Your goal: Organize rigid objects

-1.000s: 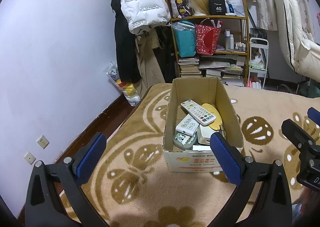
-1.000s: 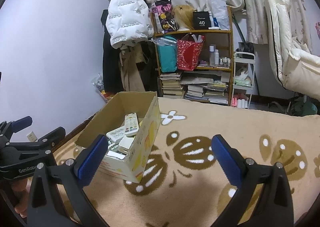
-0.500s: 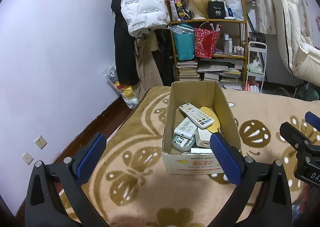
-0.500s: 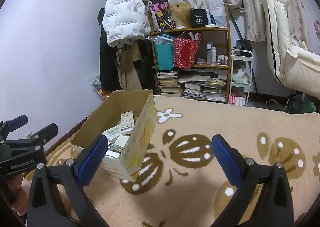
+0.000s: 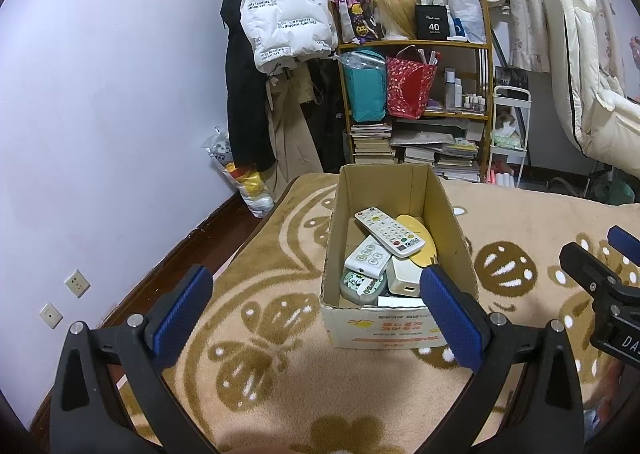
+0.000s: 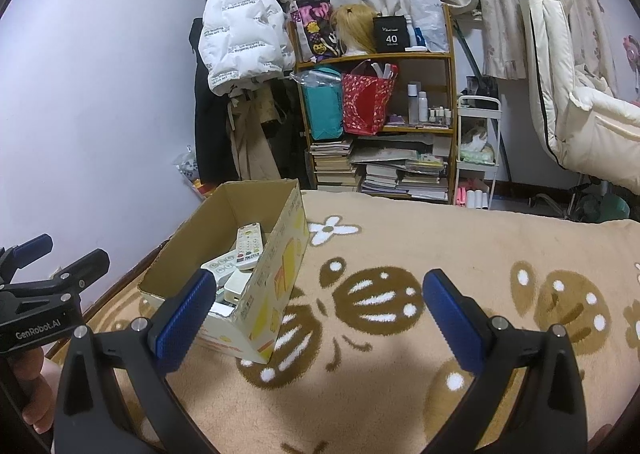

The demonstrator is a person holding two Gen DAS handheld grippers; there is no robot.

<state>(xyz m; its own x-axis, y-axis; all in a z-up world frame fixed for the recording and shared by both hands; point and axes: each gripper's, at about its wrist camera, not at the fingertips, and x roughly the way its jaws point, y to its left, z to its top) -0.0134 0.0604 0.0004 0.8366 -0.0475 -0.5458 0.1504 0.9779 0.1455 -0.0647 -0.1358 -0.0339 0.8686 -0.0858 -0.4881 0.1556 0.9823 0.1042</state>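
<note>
Cardboard box (image 5: 400, 254), centre frame on the rug (image 5: 280, 334), loaded with remotes (image 5: 390, 232) | both views pull back and up | left gripper (image 5: 316, 306) and right gripper (image 6: 316, 310) spread, empty | sorting looks finished.

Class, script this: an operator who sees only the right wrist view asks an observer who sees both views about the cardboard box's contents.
Operator: Is anything under the long white remote?
Observer: Yes, a yellow oval item lies beneath it.
Operator: What's at the cardboard box's near end? My finger blocks it.
Observer: A green-rimmed cartoon-print case sits in the near left corner.
</note>
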